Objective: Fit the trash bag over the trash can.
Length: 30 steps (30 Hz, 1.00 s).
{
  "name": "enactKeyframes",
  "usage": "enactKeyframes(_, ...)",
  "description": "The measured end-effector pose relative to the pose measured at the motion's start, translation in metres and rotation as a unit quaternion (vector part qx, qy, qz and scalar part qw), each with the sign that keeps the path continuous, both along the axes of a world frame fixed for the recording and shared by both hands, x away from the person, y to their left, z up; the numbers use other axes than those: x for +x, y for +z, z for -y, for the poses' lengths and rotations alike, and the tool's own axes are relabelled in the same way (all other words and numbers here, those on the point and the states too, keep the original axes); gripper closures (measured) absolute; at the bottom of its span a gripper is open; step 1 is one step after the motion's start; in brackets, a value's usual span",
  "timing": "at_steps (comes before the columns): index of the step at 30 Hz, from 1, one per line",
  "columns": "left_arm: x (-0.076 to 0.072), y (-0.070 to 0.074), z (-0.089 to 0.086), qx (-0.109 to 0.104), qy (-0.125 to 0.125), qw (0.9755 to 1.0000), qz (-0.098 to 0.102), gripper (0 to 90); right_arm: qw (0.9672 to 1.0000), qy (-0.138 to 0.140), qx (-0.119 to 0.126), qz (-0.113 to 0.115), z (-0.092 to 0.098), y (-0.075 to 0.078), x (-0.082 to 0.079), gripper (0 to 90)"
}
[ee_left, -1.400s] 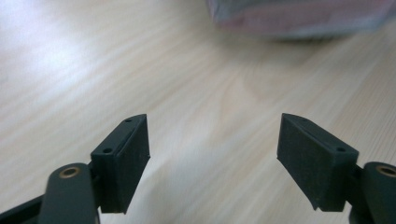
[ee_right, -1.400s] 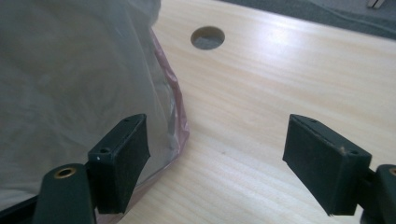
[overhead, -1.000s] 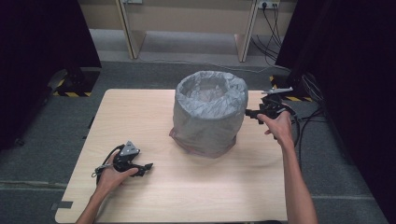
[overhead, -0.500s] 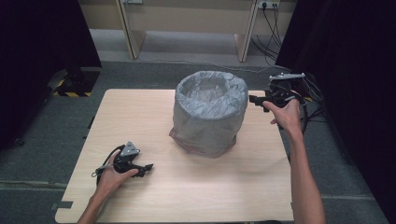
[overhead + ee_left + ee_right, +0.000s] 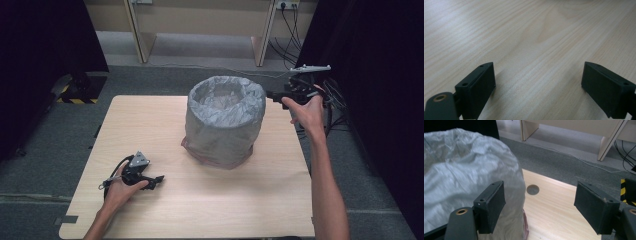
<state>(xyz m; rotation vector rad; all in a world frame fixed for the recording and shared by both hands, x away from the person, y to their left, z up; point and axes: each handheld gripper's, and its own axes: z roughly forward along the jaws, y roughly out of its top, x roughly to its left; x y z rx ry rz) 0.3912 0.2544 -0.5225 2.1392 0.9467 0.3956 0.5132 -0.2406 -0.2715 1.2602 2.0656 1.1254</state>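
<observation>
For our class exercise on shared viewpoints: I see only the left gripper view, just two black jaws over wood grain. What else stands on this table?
Observer: A bin lined with a grey bag stands mid-table.
Operator: Where is the other gripper?
Observer: The right gripper is held up beside the bin's rim, jaws pointing at it.
Operator: Is it holding the bag?
Observer: No. Its jaws stand open with nothing between them; the bag lies just past the left one.

high view overhead, 2 close tongs views
</observation>
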Motion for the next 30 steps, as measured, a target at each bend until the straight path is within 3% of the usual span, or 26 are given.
enactKeyframes(7,0.0,0.0,0.0,0.0,0.0,1.0,0.0,10.8,0.9998,0.013,0.002,0.014,-0.015,0.016,-0.001,24.4)
enactKeyframes(18,0.0,0.0,0.0,0.0,0.0,1.0,0.0,10.8,0.9991,0.036,0.011,0.02,-0.034,0.027,0.0,23.9)
enactKeyframes(30,0.0,0.0,0.0,0.0,0.0,1.0,0.0,10.8,0.9969,0.073,0.005,0.028,-0.075,0.042,-0.001,23.4)
